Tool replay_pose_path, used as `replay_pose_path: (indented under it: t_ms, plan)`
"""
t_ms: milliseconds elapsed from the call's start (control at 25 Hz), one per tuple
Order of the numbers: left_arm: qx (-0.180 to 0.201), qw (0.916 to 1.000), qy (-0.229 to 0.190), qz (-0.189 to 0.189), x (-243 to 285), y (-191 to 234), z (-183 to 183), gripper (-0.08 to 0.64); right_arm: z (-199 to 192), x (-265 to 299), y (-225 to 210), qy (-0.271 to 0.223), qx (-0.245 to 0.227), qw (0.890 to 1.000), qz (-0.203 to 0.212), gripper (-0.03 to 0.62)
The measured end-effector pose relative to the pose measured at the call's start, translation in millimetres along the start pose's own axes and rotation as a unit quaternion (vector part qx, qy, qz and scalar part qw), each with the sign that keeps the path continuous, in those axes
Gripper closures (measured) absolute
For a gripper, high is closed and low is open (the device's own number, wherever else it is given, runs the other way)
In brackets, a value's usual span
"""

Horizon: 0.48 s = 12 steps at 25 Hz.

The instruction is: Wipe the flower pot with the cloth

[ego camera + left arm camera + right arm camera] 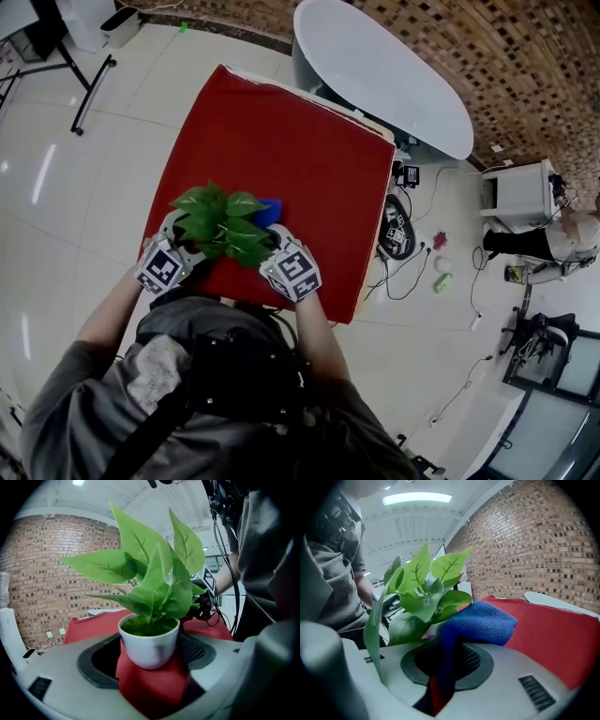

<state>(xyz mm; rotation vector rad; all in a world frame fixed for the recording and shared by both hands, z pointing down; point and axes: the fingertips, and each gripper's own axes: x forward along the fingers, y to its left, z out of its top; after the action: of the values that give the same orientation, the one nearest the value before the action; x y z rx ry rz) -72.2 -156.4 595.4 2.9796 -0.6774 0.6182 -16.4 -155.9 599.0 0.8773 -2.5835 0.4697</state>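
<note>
A small white flower pot (149,646) with a leafy green plant (222,226) stands near the front edge of the red table (281,141). My left gripper (149,660) is shut on the pot, a jaw against each side. In the head view the leaves hide the pot, and the left gripper (186,246) reaches in from the plant's left. My right gripper (443,667) is shut on a folded blue cloth (480,620), which bulges out of the jaws against the plant's right side. Seen from above, the cloth (270,211) shows just beyond the right gripper (275,246).
The red cloth covers the whole table, whose near edge (281,305) lies just below both grippers. A white oval table (384,75) stands behind. Cables and a power strip (398,230) lie on the floor at right, near a white cabinet (520,192).
</note>
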Motion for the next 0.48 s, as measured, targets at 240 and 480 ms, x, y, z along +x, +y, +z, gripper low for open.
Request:
replay_pose_path:
  t_ms: [240,480]
  plan:
    - [-0.009,0.9998,0.008,0.014,3,-3,1,0.144,-9,-13,26,0.005,-0.001,1.000,0.023,0.515]
    - [-0.017,0.9991,0.025,0.028,11,-10,-3,0.144,-18,-24,50,0.013,-0.003,0.999,0.051,0.515]
